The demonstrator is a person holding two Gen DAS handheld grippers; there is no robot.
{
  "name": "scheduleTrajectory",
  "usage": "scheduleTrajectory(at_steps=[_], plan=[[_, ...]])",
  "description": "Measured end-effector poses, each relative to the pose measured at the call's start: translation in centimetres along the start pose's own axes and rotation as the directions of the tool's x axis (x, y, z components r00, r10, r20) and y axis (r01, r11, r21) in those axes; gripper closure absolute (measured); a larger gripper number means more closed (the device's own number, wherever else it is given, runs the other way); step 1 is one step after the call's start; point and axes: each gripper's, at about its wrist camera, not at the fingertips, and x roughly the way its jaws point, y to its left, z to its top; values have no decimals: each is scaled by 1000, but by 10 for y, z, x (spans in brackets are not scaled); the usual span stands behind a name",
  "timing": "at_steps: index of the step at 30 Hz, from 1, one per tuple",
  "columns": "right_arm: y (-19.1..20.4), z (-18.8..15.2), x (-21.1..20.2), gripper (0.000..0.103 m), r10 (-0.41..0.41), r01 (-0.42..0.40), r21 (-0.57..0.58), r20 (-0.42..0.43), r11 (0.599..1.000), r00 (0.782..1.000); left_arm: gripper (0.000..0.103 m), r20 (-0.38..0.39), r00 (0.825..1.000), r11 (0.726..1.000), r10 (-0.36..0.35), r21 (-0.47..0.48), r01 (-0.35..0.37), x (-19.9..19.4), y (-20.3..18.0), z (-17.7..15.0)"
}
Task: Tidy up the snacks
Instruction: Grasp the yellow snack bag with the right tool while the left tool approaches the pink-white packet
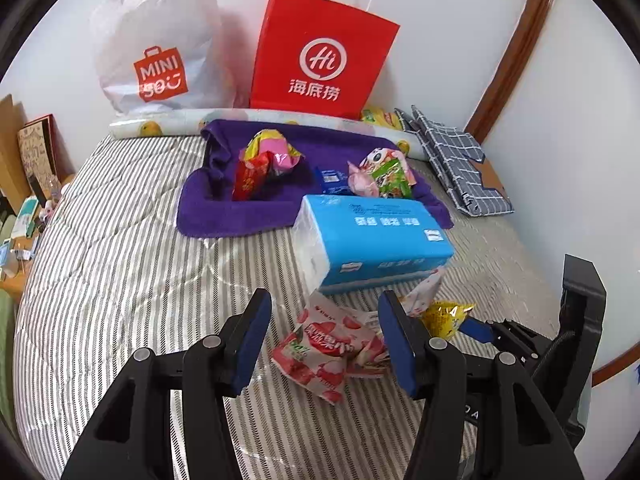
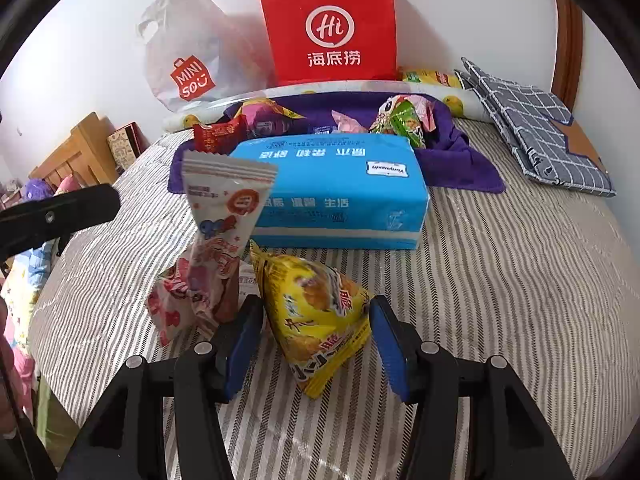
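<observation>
Yellow crinkled-foil triangular snack packet (image 2: 320, 320) lies on the striped bedspread (image 2: 500, 280) between the spread pads of your right gripper (image 2: 316, 348), untouched, while your left gripper (image 1: 324, 344) hangs spread over a red-and-white strawberry snack packet (image 1: 324, 354); this looks like the pick-up step, calling for closing on each.
</observation>
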Motion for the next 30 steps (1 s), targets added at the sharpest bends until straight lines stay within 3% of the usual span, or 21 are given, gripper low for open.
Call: scheduleTrajectory(at_steps=[8, 11, 21, 30], plan=[[1, 1, 8, 52, -16, 16, -13, 32, 1000, 999, 48, -10, 1000, 1000, -5, -30, 5, 4, 14, -5], [0, 1, 5, 59, -15, 16, -17, 47, 1000, 999, 47, -11, 1000, 1000, -9, -30, 8, 5, 15, -7], [-15, -4, -20, 61, -30, 30, 1, 94, 1000, 995, 45, -67, 998, 1000, -15, -24, 14, 27, 14, -19], [-45, -15, -32, 61, -114, 112, 20, 86, 993, 990, 45, -139, 990, 999, -15, 27, 19, 57, 2, -26]])
